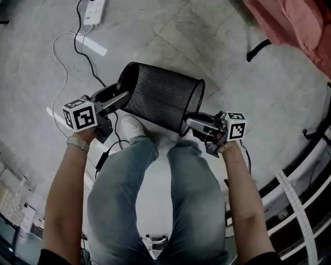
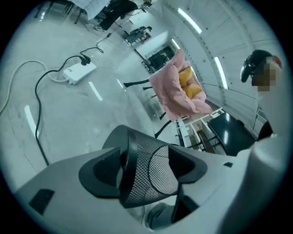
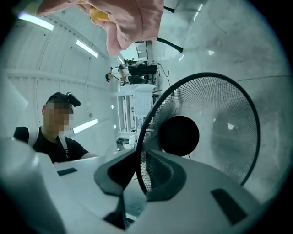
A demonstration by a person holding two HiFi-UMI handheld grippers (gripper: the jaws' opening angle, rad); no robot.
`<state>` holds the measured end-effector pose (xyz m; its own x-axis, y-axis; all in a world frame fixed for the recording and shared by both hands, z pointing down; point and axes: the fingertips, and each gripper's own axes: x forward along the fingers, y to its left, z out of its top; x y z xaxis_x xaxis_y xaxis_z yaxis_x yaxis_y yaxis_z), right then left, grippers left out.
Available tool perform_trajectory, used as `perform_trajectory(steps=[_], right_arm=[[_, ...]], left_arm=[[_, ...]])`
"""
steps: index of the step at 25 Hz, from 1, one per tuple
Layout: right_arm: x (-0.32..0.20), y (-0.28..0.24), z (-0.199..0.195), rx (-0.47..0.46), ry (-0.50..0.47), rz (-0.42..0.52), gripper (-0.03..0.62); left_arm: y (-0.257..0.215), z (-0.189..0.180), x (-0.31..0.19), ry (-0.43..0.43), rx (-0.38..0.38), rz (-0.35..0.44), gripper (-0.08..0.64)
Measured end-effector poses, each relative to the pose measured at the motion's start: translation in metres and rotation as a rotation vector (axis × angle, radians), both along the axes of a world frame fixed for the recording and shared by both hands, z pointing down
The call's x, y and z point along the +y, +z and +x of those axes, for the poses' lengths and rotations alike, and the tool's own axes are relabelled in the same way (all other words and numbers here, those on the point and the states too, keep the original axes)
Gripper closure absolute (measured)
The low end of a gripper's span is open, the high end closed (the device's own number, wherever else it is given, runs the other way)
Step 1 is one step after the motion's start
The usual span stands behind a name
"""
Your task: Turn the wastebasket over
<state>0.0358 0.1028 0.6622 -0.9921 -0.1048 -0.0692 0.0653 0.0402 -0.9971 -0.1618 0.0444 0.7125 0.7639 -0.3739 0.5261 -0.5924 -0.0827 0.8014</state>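
Head view, looking steeply down. The grey floor (image 1: 217, 46) fills the field, and the seated person's legs (image 1: 155, 196) in jeans take up the lower centre.

The wastebasket (image 1: 160, 96), a black wire-mesh cone, lies on its side between the two grippers, just ahead of the knees. It appears clear of the floor. Its wider mouth points to the right gripper and its narrower base to the left gripper.

Right gripper (image 1: 190, 122): the jaws are nearly together and pinch the mouth rim, one jaw inside the basket and one outside.

Left gripper (image 1: 120, 99): the jaws are spread wide around the edge of the base band. The band and some mesh stand between the pads, which do not press on it.

A white power strip (image 1: 94, 10) and its cable (image 1: 61, 57) lie on the floor, well apart from the basket.

Handling, as judged:
- **Weight:** an empty mesh shell of this kind should be light.
- **Stiffness:** it is likely stiff at the rim wire and base band, while the open wall between them may dent under a hard squeeze.
- **Slip:** the thin, smooth rim gives a narrow purchase, so the basket could pivot or slip about a single pinch.
- **Where to hold:** the sound holds are the two hoops, the mouth rim and the base band, taken at opposite ends so the body can be rotated between them.
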Motion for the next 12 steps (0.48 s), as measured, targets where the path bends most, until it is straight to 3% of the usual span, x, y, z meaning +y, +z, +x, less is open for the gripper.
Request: perform_trajectory(steps=[5,12], right_arm=[[-0.008,0.039,-0.008,0.125,-0.018,-0.004,0.548],[-0.002,0.069,0.003,0.335,0.019,-0.018,0.552]], left_arm=[[0.003,-0.022,-0.011,-0.145,0.010,0.015,0.238],[-0.045,-0.013,-0.005,-0.113,0.053,0.058,0.261]])
